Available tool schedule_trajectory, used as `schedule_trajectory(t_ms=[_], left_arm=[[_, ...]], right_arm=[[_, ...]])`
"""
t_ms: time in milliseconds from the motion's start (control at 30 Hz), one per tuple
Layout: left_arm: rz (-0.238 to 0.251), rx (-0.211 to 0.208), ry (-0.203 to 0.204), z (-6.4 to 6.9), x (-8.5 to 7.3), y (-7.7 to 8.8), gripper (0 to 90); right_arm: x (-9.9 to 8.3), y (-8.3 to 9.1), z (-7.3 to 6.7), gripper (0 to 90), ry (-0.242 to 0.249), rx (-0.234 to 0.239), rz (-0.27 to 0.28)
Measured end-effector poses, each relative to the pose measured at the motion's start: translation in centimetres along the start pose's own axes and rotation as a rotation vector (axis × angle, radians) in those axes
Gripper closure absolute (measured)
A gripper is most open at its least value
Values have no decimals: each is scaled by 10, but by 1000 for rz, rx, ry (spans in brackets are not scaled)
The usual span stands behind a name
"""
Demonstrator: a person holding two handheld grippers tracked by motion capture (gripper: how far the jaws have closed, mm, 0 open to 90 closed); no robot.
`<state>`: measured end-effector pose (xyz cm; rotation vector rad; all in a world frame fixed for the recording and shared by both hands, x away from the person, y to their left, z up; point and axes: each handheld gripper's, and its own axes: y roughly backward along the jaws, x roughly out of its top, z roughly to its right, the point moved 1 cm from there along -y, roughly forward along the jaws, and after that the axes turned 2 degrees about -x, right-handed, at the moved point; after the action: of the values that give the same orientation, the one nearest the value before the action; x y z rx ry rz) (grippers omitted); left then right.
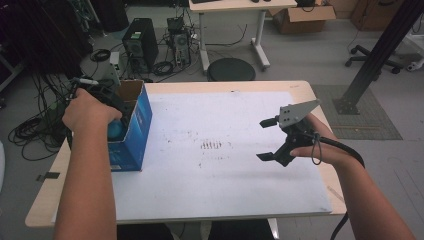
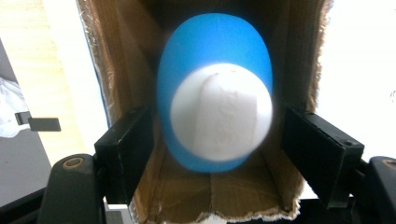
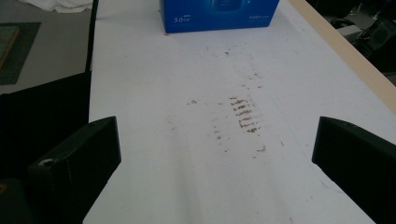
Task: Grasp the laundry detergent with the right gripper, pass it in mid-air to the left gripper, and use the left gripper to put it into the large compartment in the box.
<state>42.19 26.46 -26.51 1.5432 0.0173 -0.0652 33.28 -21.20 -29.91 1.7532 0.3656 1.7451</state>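
While the person's left hand (image 1: 89, 111) hangs over the open top of a blue cardboard box (image 1: 134, 131) at the table's left edge, the left gripper (image 2: 219, 140) points down into it. Seen in the left gripper view, a blue egg-shaped object with a white end (image 2: 215, 105) sits inside the box's brown interior, directly between the two black jaws, its long axis running along the gripper's line of sight. The jaws stand narrowly apart with a sliver of gap on each side of the object, so they are not pressing it; it appears released or not yet gripped. Well apart to the right, the right gripper (image 1: 269, 140) hovers over the white mat (image 1: 225, 185) with its jaws spread wide and nothing between them. The left gripper is by far the nearer to the object.
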Motion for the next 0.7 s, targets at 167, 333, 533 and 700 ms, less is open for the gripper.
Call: schedule_trajectory(t_ms=[167, 333, 533, 700], left_arm=[[6, 9, 11, 0, -4, 8, 225], [20, 6, 3, 1, -9, 19, 211], [42, 13, -8, 3, -16, 35, 169], [56, 20, -30, 9, -22, 50, 142]], right_arm=[[2, 2, -1, 13, 5, -1, 2], [4, 4, -2, 13, 10, -1, 3], [8, 8, -3, 13, 21, -3, 8], [13, 11, -5, 13, 31, -5, 6]])
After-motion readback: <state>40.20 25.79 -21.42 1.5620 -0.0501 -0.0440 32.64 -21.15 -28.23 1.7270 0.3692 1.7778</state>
